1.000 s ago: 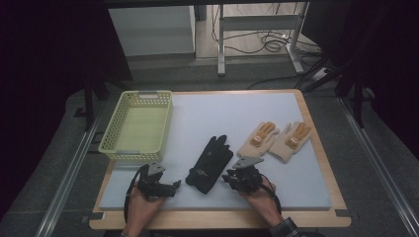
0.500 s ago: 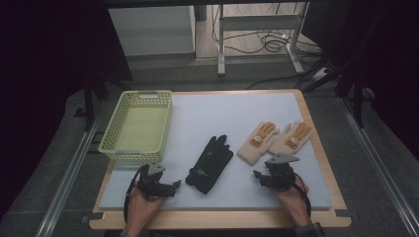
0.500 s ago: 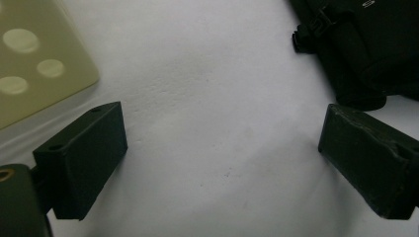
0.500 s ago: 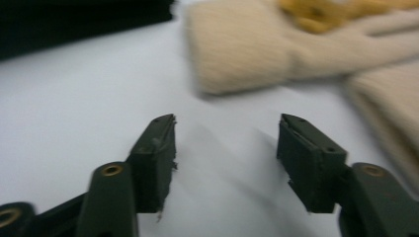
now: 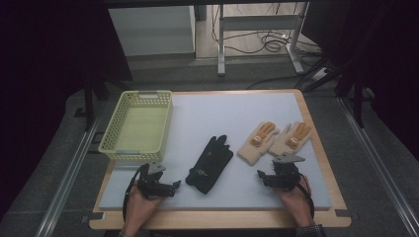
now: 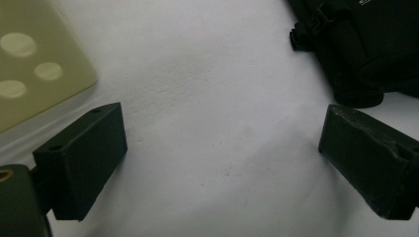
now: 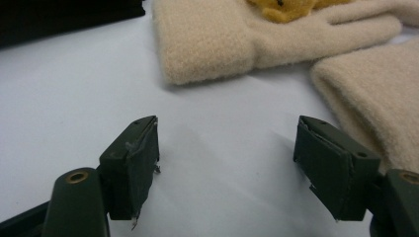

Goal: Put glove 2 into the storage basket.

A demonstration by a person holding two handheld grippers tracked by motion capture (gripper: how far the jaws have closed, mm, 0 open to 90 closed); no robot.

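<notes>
- Left gripper (image 5: 174,185): same spot at the near-left of the tabletop (image 5: 197,113) as a second ago. Jaws wide open, nothing between them, bare mat under them. Black glove's cuff sits just off the right jaw in the left gripper view.
- Basket (image 5: 136,126): one, yellow-green, far-left, unmoved. Its corner shows at (image 6: 29,64).
- Black glove (image 5: 210,163): one, lying flat mid-tabletop, fingers pointing away from the person, same place as before. No longer has the right gripper at its near-right edge.
- Beige gloves: two, side by side, right of centre — left one (image 5: 257,143), right one (image 5: 291,138) — both with orange patches, unmoved.
- Right gripper (image 5: 261,177): a second ago it sat next to the black glove; now over at the near-right, just below the beige pair. Jaws have just been opening, now stand wide, nothing between them. In the right gripper view the beige cuffs (image 7: 212,44) lie just ahead, not touching.
</notes>
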